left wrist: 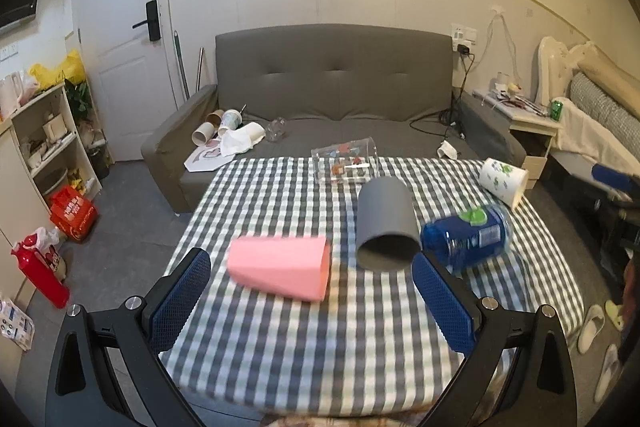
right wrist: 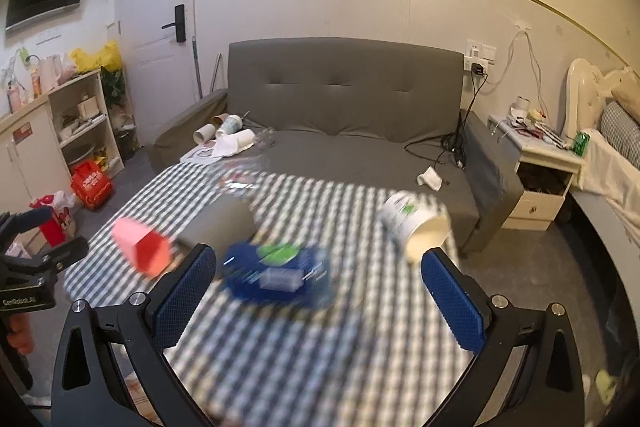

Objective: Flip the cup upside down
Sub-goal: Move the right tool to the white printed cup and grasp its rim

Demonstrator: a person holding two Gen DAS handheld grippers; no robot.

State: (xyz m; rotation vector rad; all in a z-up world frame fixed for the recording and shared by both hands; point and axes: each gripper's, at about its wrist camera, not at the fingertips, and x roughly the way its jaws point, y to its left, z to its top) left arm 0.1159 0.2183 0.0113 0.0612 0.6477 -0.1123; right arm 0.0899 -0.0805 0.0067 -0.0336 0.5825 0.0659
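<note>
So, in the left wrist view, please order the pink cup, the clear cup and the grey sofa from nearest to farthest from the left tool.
1. Pink cup: lying between the open left tool pads.
2. Clear cup: at the table's far edge.
3. Grey sofa: behind the table.

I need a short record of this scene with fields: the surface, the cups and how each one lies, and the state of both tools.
surface: checkered tablecloth
pink cup: on its side
grey cup: on its side, mouth toward camera
blue cup: on its side
white paper cup: on its side, far right
clear cup: lying at far edge
left tool: open, holds nothing
right tool: open, holds nothing
</note>
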